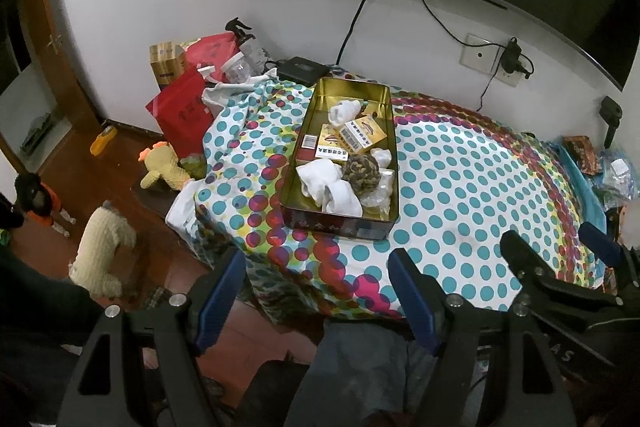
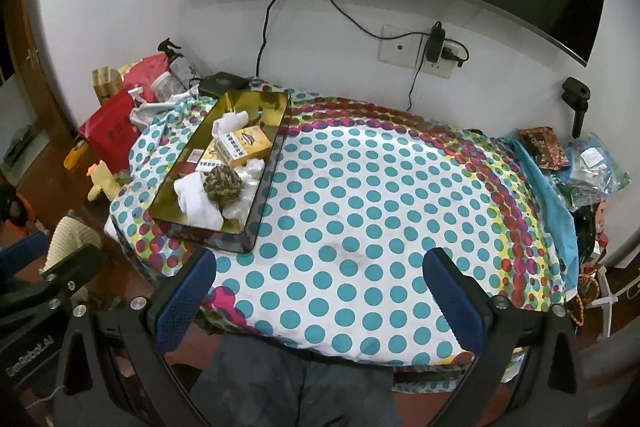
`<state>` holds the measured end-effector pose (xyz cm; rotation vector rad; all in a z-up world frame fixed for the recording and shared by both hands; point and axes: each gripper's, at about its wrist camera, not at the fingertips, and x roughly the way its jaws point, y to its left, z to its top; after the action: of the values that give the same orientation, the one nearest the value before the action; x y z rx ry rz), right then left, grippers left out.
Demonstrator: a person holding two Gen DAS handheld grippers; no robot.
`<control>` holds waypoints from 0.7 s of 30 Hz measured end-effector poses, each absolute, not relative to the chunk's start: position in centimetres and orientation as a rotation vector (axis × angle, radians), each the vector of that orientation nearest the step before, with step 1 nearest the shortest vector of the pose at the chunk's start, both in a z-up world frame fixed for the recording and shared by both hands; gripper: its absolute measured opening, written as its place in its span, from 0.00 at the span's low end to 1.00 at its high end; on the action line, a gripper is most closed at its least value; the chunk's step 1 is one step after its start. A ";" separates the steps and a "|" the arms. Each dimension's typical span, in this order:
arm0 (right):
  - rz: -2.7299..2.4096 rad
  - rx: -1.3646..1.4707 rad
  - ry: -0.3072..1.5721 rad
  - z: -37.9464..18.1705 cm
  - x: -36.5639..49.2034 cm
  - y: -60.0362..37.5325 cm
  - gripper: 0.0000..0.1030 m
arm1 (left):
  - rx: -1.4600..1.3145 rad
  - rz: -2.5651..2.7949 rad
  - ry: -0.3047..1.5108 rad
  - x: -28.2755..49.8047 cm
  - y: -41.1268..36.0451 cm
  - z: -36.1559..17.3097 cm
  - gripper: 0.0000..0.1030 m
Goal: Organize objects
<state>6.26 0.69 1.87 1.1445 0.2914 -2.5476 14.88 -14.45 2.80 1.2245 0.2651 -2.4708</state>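
Hovering near the tabletop [image 2: 360, 227] edge, left tongs [image 1: 316, 291] and right tongs [image 2: 320, 291] both gaped wide, nothing held. Metal tin [image 1: 340, 227] sat on the dotted cloth, left-rear, holding white socks [image 1: 332, 187], yellow boxes [image 1: 360, 135] and a camo ball [image 1: 360, 169].

Dim, bluish indoor light; strong fisheye bending at dark edges; slight softness throughout.

— What sits on the dotted cloth [image 2: 360, 227]?
— A gold tin [image 2: 256, 195] at its left, holding white socks [image 2: 196, 201], a camouflage ball [image 2: 222, 187] and a yellow box [image 2: 244, 145].
— And the right gripper [image 2: 320, 291]?
— Jaws wide apart, empty, at the cloth's near edge.
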 end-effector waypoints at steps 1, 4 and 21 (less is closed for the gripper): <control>-2.548 1.151 0.297 1.7 6.2 0.7 1.00 | 1.229 -2.474 0.256 14.7 -14.3 2.7 0.74; -2.546 1.171 0.299 1.2 6.0 0.8 1.00 | 1.239 -2.477 0.242 14.1 -14.1 2.5 0.74; -2.584 1.188 0.293 1.3 4.9 1.7 1.00 | 1.281 -2.486 0.276 12.7 -14.3 1.8 0.74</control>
<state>4.86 1.70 1.29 1.1878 0.2932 -2.5837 12.71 -14.28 1.81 1.2809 0.2764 -2.4858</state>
